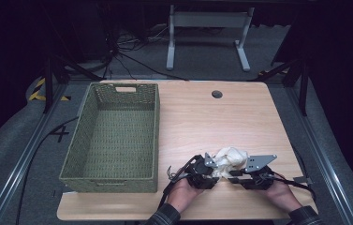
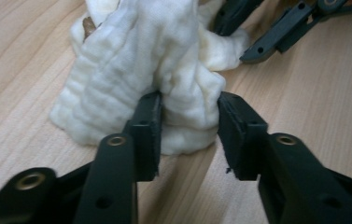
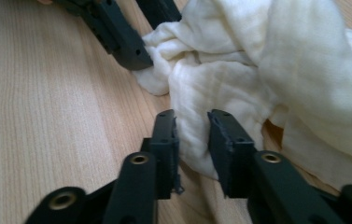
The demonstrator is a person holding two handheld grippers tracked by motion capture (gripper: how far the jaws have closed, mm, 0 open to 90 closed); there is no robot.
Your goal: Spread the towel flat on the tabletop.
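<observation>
A crumpled cream cloth (image 1: 230, 157) lies on the wooden table (image 1: 211, 122) near its front edge. In the high view a person's hands hold my left gripper (image 1: 215, 169) and my right gripper (image 1: 236, 177) at the cloth's near side, one from each flank. In the left gripper view, a thick fold of the cloth (image 2: 141, 56) fills the gap between the tips of my left gripper (image 2: 188, 121), touching both pads. In the right gripper view, my right gripper (image 3: 192, 135) pinches a narrower fold at the edge of the cloth (image 3: 281, 56). Each view also shows the other gripper's black jaws farther off.
A large green woven basket (image 1: 157, 131) with nothing in it stands on the left half of the table. A round cable hole (image 1: 216, 94) sits near the far edge. A white desk frame (image 1: 207, 21) stands on the floor behind the table.
</observation>
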